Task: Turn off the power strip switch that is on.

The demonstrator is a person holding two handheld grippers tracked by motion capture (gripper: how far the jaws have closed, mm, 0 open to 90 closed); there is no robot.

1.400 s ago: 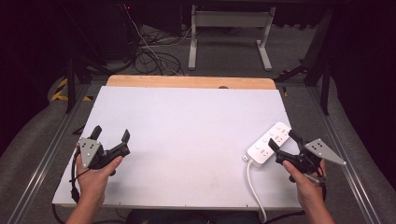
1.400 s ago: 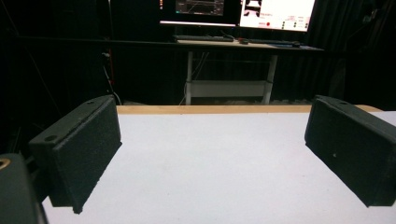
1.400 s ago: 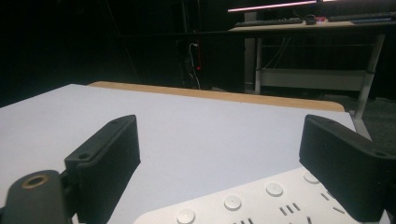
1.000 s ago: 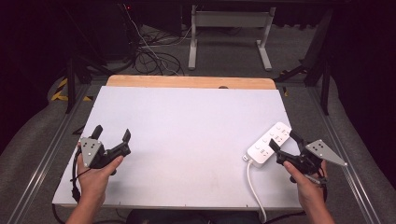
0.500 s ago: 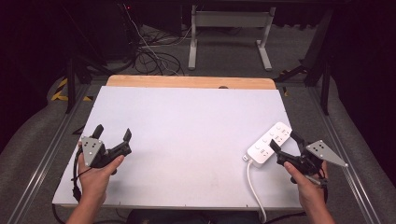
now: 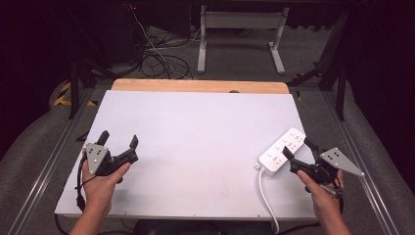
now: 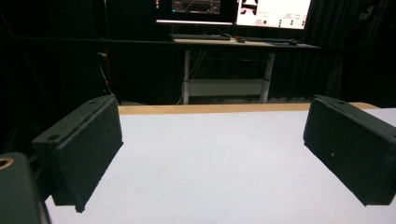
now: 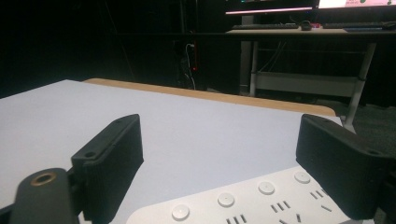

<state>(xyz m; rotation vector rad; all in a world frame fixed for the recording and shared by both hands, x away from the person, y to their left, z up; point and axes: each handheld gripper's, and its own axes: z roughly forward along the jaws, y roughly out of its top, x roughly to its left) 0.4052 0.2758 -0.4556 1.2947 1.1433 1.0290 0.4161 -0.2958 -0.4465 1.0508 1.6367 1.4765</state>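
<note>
On the table's right, near side: a white power strip [image 6: 284,152] is laid flat on the white table [image 6: 195,142], its cord [image 6: 265,196] trailing off the near edge.
Key relation: the strip is seen just beyond and slightly left of the right gripper [image 6: 298,155], almost under its jaw tips; in the right gripper view the strip [image 8: 261,200] is found low between the two jaws, nearer the right one.
Long axis: the strip is set on a diagonal, from near-left (cord end) to far-right, so it is crossed by the jaw line rather than followed by it.
Nearer hand: the right hand [image 6: 320,193] is right beside the strip; the left hand [image 6: 98,178] is well apart, across the table at the near left.
Right gripper: its jaws are held wide and have just been closing a little; the strip is between them, but no pad is seen pressing on it, so nothing is gripped.
Left gripper [image 6: 120,142]: its jaws are spread wide over bare table in the left gripper view [image 7: 212,154]; nothing is held or touched.
Judged step: the strip is being lined up for a grasp across its width by the right gripper.
Judged need: the jaws would have to be lowered astride the strip's body before being closed.
</note>
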